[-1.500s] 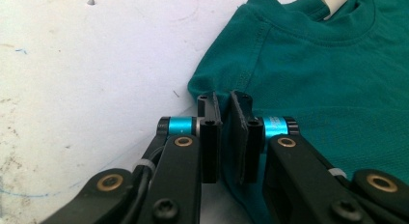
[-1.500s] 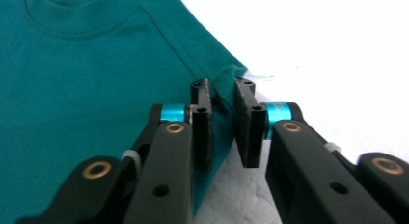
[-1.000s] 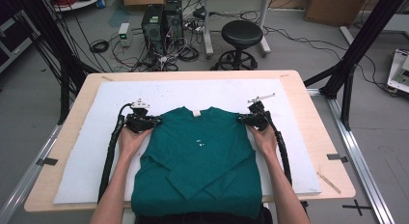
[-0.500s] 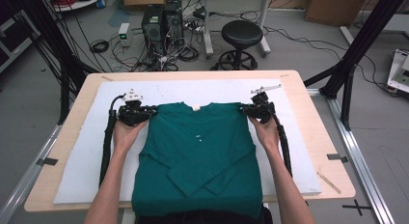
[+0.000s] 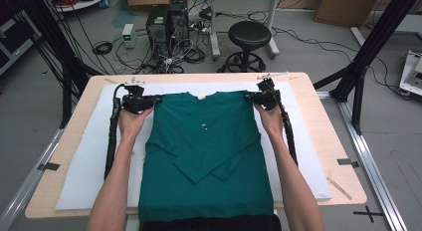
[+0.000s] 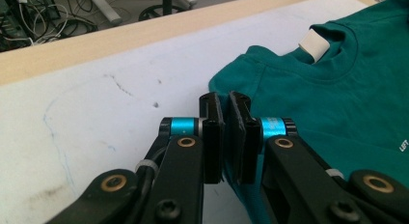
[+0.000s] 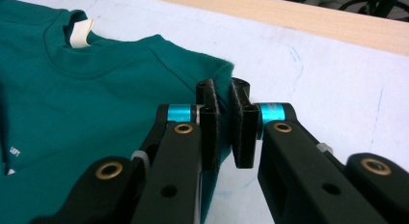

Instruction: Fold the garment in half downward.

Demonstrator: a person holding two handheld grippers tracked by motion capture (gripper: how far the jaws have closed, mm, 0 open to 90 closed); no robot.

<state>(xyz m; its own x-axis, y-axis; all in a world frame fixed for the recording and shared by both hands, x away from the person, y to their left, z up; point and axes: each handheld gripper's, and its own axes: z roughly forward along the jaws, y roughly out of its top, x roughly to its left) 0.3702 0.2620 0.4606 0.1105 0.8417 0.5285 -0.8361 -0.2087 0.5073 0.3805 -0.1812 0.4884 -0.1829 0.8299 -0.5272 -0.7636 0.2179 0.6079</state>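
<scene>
Both grippers, left [image 6: 225,137] and right [image 7: 225,130], pinch the shirt's [image 5: 206,141] shoulder corners, either side of the collar [image 5: 201,95], fingers nearly closed.

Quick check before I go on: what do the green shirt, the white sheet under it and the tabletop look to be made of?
Green shirt: soft matte knit, likely cotton jersey; ribbed collar, stitched shoulder seams, gentle creases. White sheet: thin matte covering, paper or felt-like, cannot tell which; faint pen marks and smudges show on it. Tabletop: light wood or wood-look laminate, smooth, with a pale grain tone along its bare edge.
</scene>
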